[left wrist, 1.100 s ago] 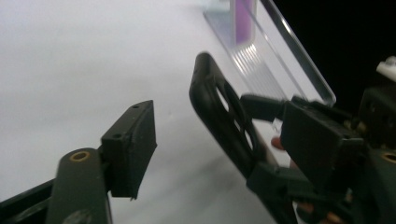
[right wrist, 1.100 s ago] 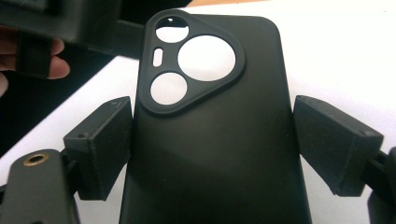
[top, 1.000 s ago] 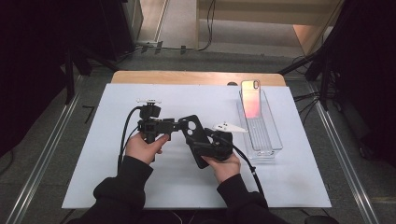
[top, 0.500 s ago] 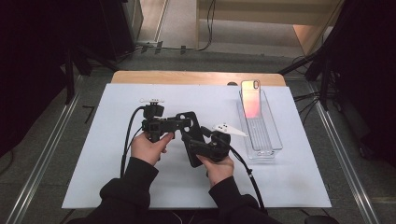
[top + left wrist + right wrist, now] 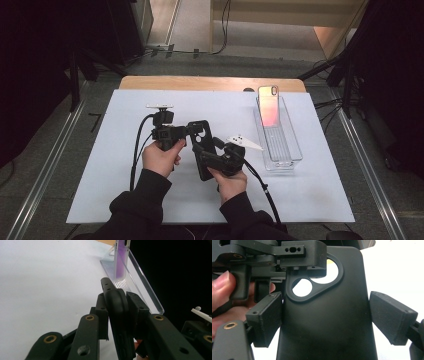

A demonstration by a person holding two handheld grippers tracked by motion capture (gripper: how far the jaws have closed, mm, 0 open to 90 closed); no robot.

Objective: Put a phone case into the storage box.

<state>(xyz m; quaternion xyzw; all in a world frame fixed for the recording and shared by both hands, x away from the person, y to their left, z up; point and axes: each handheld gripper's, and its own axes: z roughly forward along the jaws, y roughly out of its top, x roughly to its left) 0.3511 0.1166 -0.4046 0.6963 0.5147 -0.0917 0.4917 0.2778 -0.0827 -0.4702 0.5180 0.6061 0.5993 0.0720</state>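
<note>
A black phone case (image 5: 202,145) hangs above the white sheet between both hands. My right gripper (image 5: 209,159) is shut on its lower part; in the right gripper view the case (image 5: 329,325) sits between the two pads across its width. My left gripper (image 5: 190,131) comes in from the left and its jaws have just been closing: in the left gripper view both pads press the case's upper edge (image 5: 116,302) by the camera cutout. The left gripper (image 5: 302,255) also shows at the top of the right gripper view. A phone (image 5: 268,106) leans upright in a clear tray (image 5: 285,150).
A white sheet (image 5: 125,200) covers the table, with a wooden edge (image 5: 200,82) at the far side. The clear tray (image 5: 145,287) with the phone (image 5: 120,260) lies to the right of the hands. Cables trail from both grippers toward the person.
The right hand brought the case slightly left toward the left gripper. The left gripper's jaws, wide apart a second ago, have closed onto the case's upper edge.
</note>
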